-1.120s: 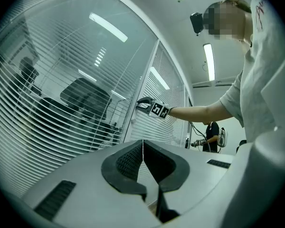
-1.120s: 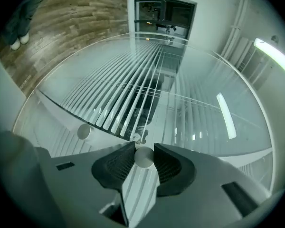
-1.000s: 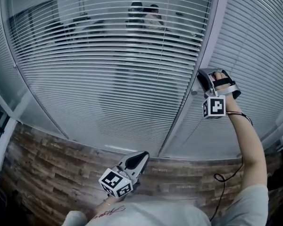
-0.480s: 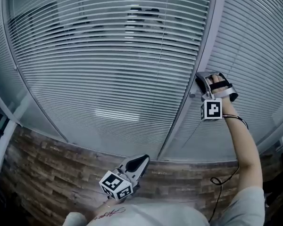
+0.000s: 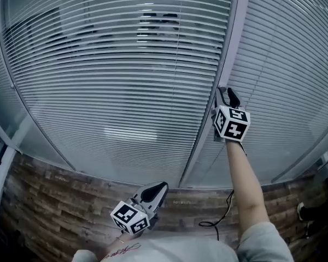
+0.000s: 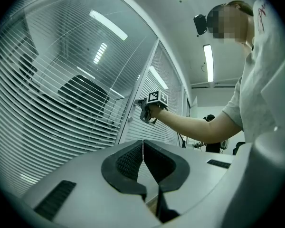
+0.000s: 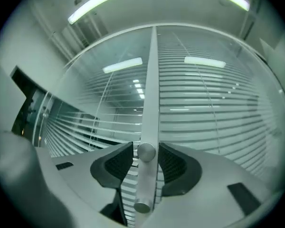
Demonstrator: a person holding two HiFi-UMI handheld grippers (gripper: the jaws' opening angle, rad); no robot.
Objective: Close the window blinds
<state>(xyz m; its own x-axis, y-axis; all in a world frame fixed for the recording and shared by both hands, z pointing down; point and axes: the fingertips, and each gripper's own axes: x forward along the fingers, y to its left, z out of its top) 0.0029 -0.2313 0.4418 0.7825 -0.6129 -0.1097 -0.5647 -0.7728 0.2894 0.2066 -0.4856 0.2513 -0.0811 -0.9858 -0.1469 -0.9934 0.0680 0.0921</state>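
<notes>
White slatted blinds [image 5: 126,81] hang behind glass in the left panel, and a second set [image 5: 295,81] in the right one. A grey frame post [image 5: 225,64] divides them. My right gripper [image 5: 223,94] is raised at the post. In the right gripper view a round metal knob [image 7: 146,152] on a cylindrical stem [image 7: 143,189] sits between the pads [image 7: 118,163]. Those jaws have just been opening, and a small gap shows on each side of the knob. My left gripper [image 5: 158,189] is shut and empty, held low near my body; its view shows the right gripper [image 6: 141,109] at the post.
A strip of wood-look wall [image 5: 54,201] runs under the windows. A black cable [image 5: 221,214] hangs from my right arm. Ceiling lights reflect in the glass [image 7: 123,65]. Another person [image 6: 213,146] stands far back.
My right gripper has rolled about its axis, so its marker cube now faces the head camera, and it has shifted slightly left. The left panel's slats look flatter and less see-through. The left gripper stayed put.
</notes>
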